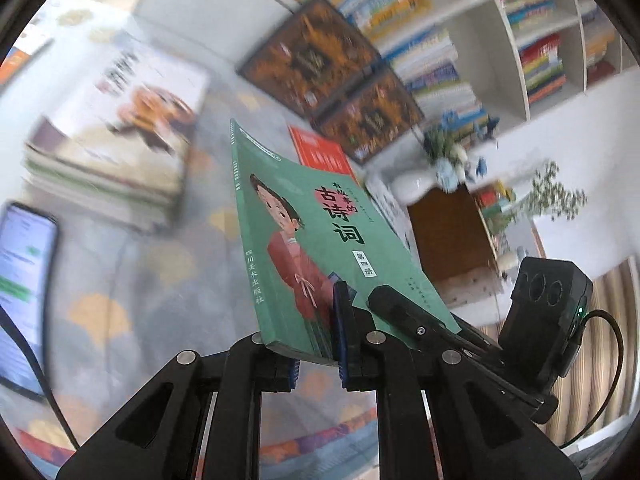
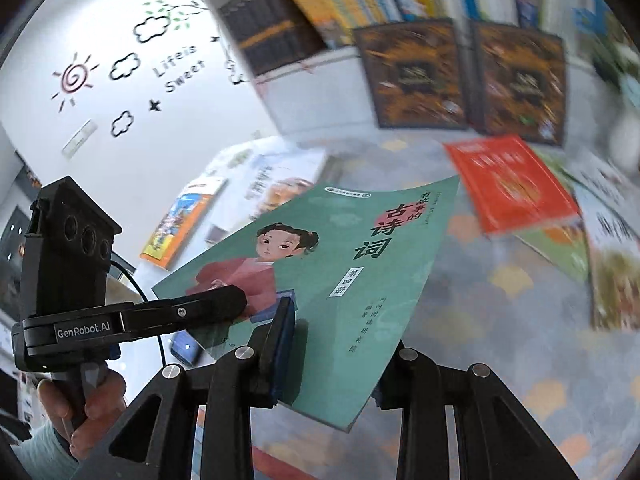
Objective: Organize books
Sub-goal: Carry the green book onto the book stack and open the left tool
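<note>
Green poetry book is hanging above the red book, long axis running away from both grippers. Left gripper is clamping its near edge; right gripper is pinching its near corner.

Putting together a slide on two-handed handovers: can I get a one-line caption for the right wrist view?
Both grippers, left and right, clamp a green poetry book above the patterned tabletop.

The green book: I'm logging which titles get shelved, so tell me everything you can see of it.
The green book is a thin paperback with a cartoon girl in a red robe and large dark Chinese title characters on the cover. It is held in the air, tilted, above the patterned table. Both grippers clamp its lower edge: the left gripper near the spine corner, and the right gripper beside it. The cover bows slightly. Nothing else touches it.
</note>
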### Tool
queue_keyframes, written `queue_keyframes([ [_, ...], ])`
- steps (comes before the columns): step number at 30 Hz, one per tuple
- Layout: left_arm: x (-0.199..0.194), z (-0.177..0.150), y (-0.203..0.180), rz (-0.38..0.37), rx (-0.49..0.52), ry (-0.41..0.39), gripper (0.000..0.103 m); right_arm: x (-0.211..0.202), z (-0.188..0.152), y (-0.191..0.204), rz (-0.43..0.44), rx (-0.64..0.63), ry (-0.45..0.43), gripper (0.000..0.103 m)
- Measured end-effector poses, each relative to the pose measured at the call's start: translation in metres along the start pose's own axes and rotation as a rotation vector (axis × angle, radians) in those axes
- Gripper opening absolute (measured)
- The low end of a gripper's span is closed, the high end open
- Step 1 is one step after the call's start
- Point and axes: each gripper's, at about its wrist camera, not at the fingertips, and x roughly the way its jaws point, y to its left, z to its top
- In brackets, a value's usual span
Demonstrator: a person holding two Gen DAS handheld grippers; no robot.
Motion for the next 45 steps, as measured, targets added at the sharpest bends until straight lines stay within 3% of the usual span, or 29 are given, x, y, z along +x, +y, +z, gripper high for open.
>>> queue_keyframes([
  [8,-0.047,0.051,0.059,0.025,-0.028,-0.090,0.011,0.059,0.040,0.071,-0.009,-0.093,-0.018,0.030],
  [16,-0.058,0.092,0.100,0.004,-0.045,-0.121,0.011,0.100,0.071,0.104,-0.039,-0.129,-0.025,0.031],
  [29,-0.016,0.133,0.151,0.036,-0.081,-0.082,0.011,0.175,0.094,0.092,-0.110,-0.042,0.028,0.031],
  [38,-0.009,0.125,0.165,0.068,-0.111,-0.019,0.012,0.198,0.092,0.078,-0.115,-0.002,0.119,0.032],
  [40,-0.008,0.121,0.169,0.099,-0.131,0.011,0.016,0.203,0.089,0.074,-0.107,0.018,0.155,0.039],
  [42,-0.011,0.116,0.173,0.126,-0.146,0.033,0.019,0.210,0.085,0.071,-0.116,0.011,0.218,0.059],
  [45,-0.021,0.104,0.179,0.184,-0.149,0.048,0.019,0.210,0.074,0.065,-0.142,-0.014,0.263,0.059],
])
